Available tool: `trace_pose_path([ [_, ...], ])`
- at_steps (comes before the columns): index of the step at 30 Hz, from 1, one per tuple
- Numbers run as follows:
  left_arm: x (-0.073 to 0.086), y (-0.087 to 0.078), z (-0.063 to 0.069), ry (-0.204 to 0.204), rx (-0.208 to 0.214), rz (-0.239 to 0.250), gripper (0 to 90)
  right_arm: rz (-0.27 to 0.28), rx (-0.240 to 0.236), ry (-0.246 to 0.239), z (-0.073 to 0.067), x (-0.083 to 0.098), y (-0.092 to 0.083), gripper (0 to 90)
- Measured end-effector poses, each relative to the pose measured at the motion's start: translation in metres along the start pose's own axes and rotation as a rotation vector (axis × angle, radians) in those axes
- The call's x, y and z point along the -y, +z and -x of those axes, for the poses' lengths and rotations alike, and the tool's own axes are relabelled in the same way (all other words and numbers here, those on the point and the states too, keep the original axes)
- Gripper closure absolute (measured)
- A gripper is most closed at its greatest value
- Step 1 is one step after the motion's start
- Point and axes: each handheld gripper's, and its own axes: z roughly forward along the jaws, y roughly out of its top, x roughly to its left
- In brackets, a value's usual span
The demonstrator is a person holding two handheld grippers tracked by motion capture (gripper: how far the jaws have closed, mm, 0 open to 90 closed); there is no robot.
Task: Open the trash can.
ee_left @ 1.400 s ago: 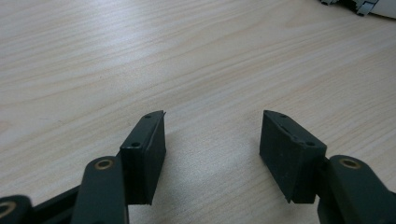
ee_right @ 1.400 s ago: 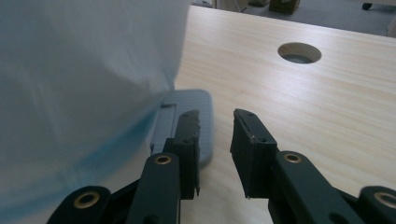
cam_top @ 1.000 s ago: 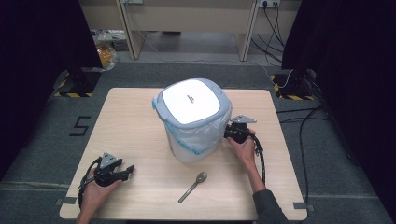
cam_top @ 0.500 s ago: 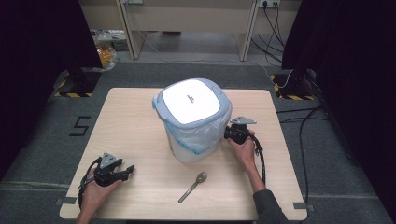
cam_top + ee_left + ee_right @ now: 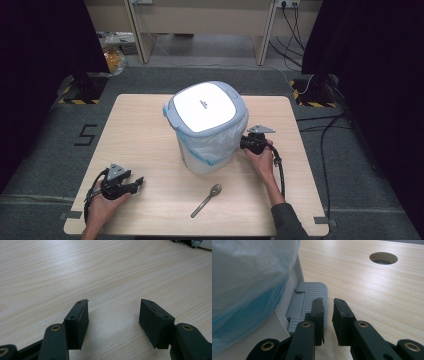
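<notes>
A white pedal bin point(image 5: 207, 125) with a shut lid and a blue-tinted liner bag stands mid-table. My right gripper point(image 5: 246, 142) sits low against the bin's right side. In the right gripper view its jaws point(image 5: 328, 302) are shut with only a slit between them and nothing held, and the tips hover over the grey ribbed pedal point(image 5: 308, 296) at the bin's foot. A metal spoon point(image 5: 206, 200) lies in front of the bin. My left gripper point(image 5: 136, 183) rests at the front left, open, with bare tabletop point(image 5: 113, 307) between its pads.
The wooden table point(image 5: 140, 130) has a round cable hole point(image 5: 383, 258) beyond the pedal. The liner bag point(image 5: 244, 287) bulges out under the lid, close to my right jaws. Cables trail from both grippers toward the front edge.
</notes>
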Motion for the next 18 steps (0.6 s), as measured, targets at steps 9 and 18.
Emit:
trace_pose_path([
  [9,0.0,0.0,0.0,0.0,0.0,0.0,39.7,-0.038,0.001,-0.005,0.0006,-0.0008,0.0027,78.8],
  [18,0.0,0.0,0.0,0.0,0.0,0.0,39.7,-0.074,-0.001,-0.011,0.0014,-0.0014,0.0049,79.0],
])
